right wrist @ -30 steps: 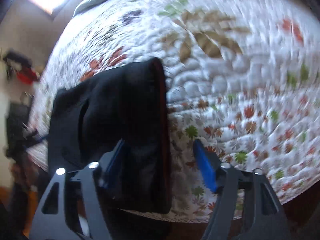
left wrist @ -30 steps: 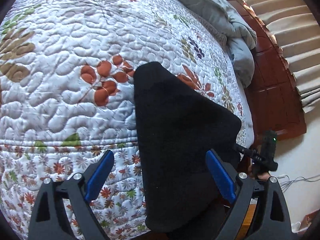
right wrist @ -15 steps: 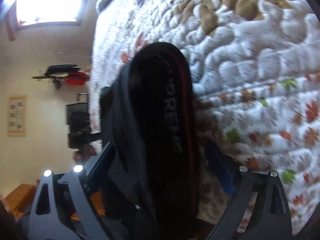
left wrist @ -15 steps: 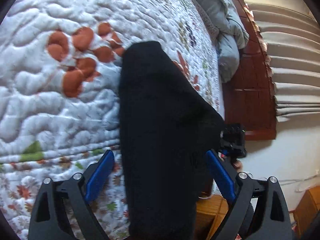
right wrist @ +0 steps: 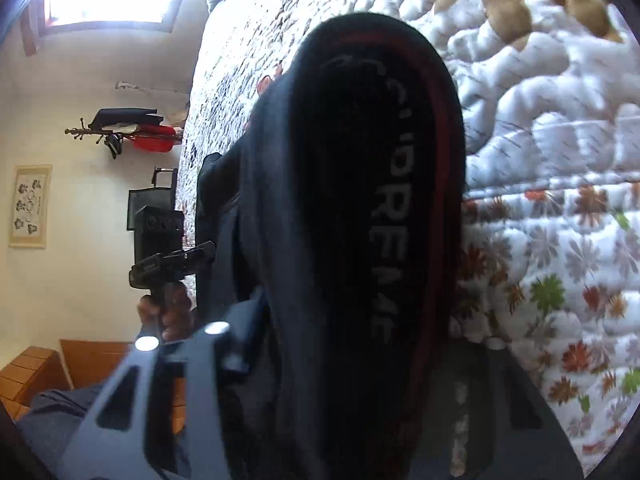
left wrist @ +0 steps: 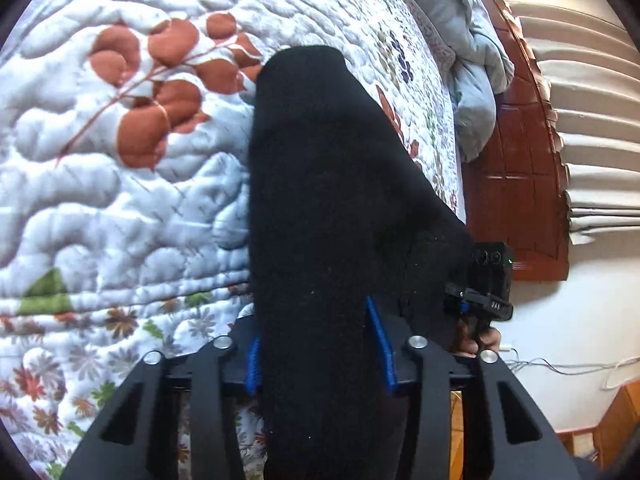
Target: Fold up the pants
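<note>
Black pants (left wrist: 320, 184) with a red-edged, lettered waistband (right wrist: 384, 184) draped over the bed's edge

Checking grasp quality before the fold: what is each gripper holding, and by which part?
Both hold the black pants: the left gripper pinches a plain black edge, the right gripper the lettered, red-striped waistband.
</note>
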`<state>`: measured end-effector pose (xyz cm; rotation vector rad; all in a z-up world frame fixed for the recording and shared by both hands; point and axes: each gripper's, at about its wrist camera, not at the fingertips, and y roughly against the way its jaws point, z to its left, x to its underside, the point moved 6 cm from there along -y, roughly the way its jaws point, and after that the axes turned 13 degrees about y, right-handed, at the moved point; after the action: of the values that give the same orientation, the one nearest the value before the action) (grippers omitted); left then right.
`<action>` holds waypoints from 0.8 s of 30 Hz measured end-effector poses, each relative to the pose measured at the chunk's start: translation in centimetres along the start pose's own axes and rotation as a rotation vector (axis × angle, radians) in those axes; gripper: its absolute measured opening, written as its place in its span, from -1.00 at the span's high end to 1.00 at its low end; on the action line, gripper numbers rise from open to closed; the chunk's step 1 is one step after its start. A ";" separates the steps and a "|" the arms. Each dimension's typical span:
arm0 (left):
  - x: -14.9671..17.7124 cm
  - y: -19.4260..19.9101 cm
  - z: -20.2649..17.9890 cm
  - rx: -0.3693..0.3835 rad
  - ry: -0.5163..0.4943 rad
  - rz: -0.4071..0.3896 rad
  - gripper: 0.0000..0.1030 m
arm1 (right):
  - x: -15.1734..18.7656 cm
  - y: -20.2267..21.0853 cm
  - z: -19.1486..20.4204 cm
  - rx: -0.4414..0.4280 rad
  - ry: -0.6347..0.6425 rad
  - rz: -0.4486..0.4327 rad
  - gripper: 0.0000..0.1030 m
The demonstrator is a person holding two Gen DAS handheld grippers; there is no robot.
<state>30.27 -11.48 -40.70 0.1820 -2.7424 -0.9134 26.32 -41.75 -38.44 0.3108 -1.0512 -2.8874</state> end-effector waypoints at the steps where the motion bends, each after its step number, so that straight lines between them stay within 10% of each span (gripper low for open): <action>1: 0.2 0.1 -0.3 -0.022 -0.012 -0.014 0.25 | 0.1 0.4 0.6 0.023 0.013 -0.010 0.33; 13: 1.6 8.2 -6.3 -0.134 -0.204 -0.201 0.45 | -1.7 1.8 9.8 0.074 0.161 -0.104 0.47; 24: -4.9 20.7 -6.4 -0.193 -0.246 -0.403 0.45 | -14.4 -4.6 17.3 0.035 0.297 -0.091 0.46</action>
<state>35.86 2.24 -24.19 0.6431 -2.8672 -1.3796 36.94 -25.60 -26.06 0.7807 -1.0582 -2.7815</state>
